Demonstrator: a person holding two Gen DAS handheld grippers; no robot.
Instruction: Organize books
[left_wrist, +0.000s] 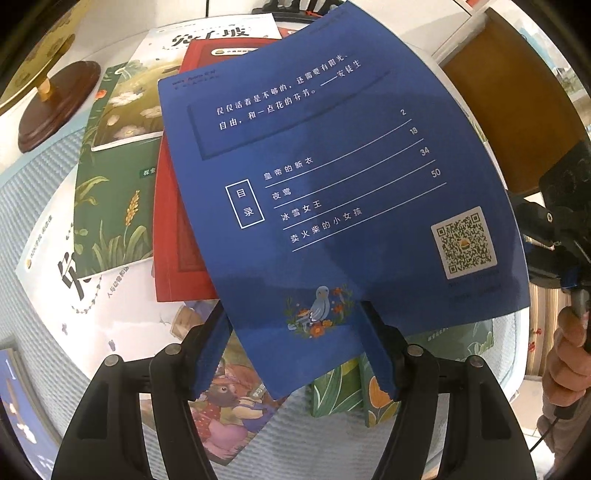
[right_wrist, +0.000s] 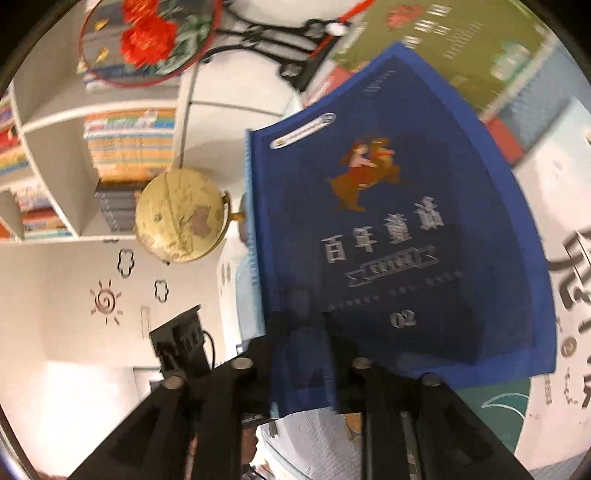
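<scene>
The blue book (left_wrist: 332, 177), back cover printed 目录 with a QR code, front reading 百年童话 02, is lifted above overlapping paperbacks: a red book (left_wrist: 173, 236) and a green book (left_wrist: 110, 206). Left gripper (left_wrist: 295, 354) fingers are spread around its lower edge; right gripper (right_wrist: 306, 373) fingers pinch it. White shelves (right_wrist: 51, 122) hold stacked books.

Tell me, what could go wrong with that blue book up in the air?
The blue book seems pinched only at one edge by the right gripper, so it could slip onto the books below. It bends, so its cover might crease. Swinging it could bump the globe.
</scene>
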